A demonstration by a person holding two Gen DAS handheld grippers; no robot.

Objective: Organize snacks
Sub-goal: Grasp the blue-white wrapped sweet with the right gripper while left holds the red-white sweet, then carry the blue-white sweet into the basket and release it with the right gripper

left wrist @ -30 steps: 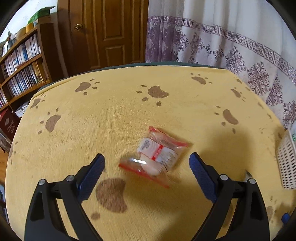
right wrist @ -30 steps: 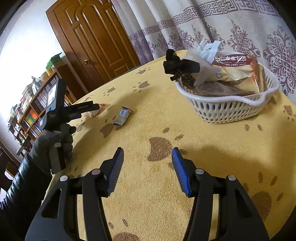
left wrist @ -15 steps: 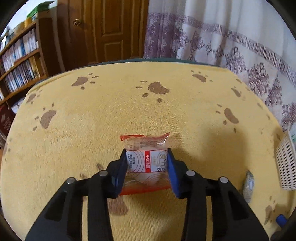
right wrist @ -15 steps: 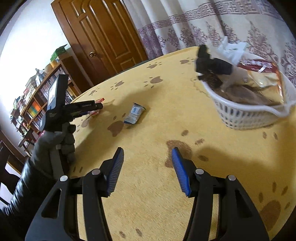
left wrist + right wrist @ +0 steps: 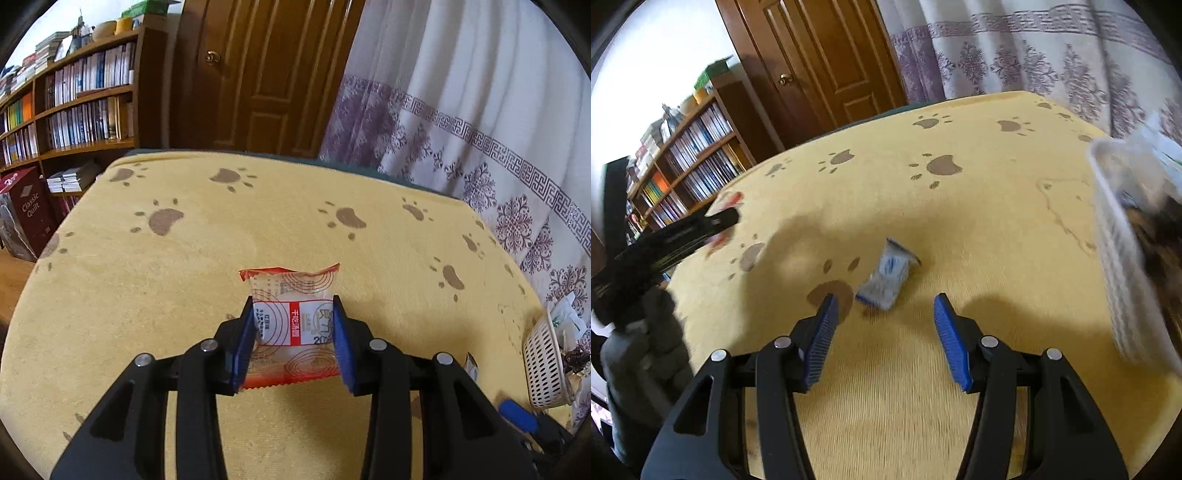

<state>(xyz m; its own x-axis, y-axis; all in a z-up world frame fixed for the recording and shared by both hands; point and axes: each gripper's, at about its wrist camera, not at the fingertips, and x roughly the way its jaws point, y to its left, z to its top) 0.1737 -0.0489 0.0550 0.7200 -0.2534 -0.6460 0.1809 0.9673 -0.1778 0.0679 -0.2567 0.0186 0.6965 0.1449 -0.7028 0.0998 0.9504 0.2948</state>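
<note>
Left wrist view: the left gripper point(image 5: 293, 332) points down at the yellow paw-print table point(image 5: 184, 266), its blue pads clamped on a red-and-white snack packet point(image 5: 293, 321) lifted clear of the cloth. At the table's right edge stands a white basket point(image 5: 543, 362) of snacks. In the right wrist view, the right gripper point(image 5: 882, 332) tilts downward with jaws apart and empty; a blue-and-white snack packet point(image 5: 886, 277) lies on the table just beyond its tips, near the middle. A gloved hand point(image 5: 646, 332) holds the left gripper at the left edge.

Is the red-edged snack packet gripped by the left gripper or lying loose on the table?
Gripped: both blue pads of the left gripper press the snack packet's sides.
</note>
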